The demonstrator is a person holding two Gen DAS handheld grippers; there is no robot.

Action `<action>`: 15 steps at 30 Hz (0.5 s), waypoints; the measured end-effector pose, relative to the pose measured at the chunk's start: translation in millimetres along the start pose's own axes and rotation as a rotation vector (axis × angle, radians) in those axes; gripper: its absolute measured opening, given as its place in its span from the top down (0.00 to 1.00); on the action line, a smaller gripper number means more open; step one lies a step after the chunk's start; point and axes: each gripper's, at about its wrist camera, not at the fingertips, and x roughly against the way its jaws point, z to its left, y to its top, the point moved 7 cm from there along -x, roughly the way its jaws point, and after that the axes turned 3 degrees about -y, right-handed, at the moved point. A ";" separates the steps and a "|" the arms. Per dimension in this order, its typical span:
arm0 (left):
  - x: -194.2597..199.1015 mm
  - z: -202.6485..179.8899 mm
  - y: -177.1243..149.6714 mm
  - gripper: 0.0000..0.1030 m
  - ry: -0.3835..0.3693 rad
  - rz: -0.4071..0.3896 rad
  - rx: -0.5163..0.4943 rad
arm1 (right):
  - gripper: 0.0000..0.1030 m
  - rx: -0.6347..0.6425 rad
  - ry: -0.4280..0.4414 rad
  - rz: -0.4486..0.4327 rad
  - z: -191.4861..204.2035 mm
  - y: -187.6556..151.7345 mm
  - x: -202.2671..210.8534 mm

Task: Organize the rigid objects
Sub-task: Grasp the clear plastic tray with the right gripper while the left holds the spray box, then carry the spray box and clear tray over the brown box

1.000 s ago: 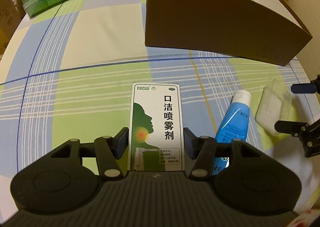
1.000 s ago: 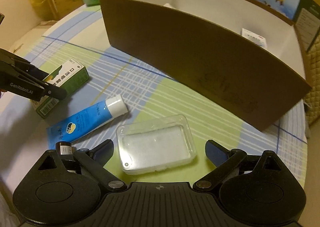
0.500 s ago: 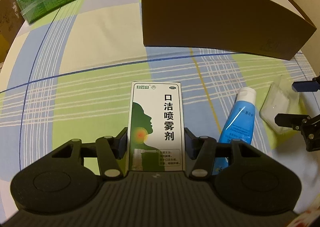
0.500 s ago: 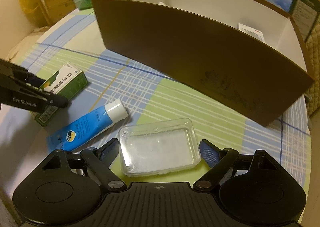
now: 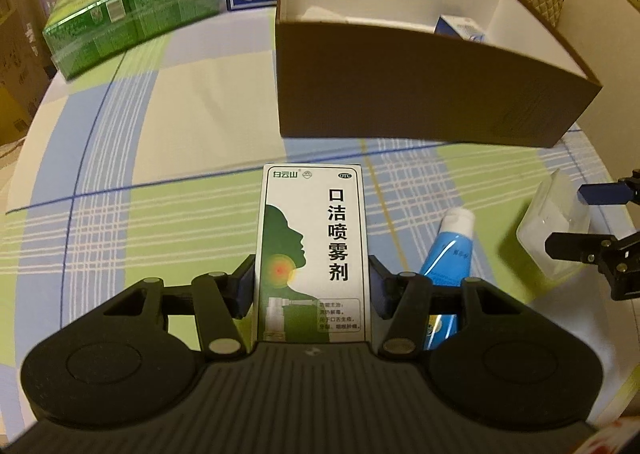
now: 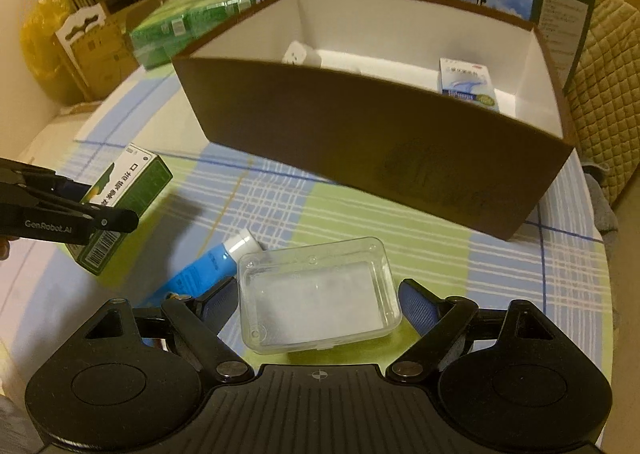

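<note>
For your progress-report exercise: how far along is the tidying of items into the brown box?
Done: a small blue-white carton and a white object already lie in the brown box. In hand: the left gripper clamps the green spray box; the right gripper holds the clear plastic case, both lifted. Left: the blue tube on the tablecloth.

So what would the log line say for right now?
left tongs: shut on spray box | right tongs: shut on clear plastic case | blue tube: on the tablecloth | brown box: open, holds some items
</note>
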 end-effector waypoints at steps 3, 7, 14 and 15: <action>10.7 -2.8 5.7 0.51 -0.006 -0.018 -0.002 | 0.19 -0.002 0.002 -0.023 2.4 4.4 9.4; 26.7 -7.6 16.3 0.51 -0.017 -0.056 -0.010 | 0.19 -0.011 0.016 -0.066 4.0 14.5 26.3; 56.6 -19.8 48.6 0.51 -0.044 -0.137 -0.050 | 0.19 -0.012 0.041 -0.154 6.4 41.6 54.0; 60.0 -22.0 54.5 0.51 -0.048 -0.149 -0.056 | 0.19 -0.013 0.044 -0.164 6.5 44.8 56.8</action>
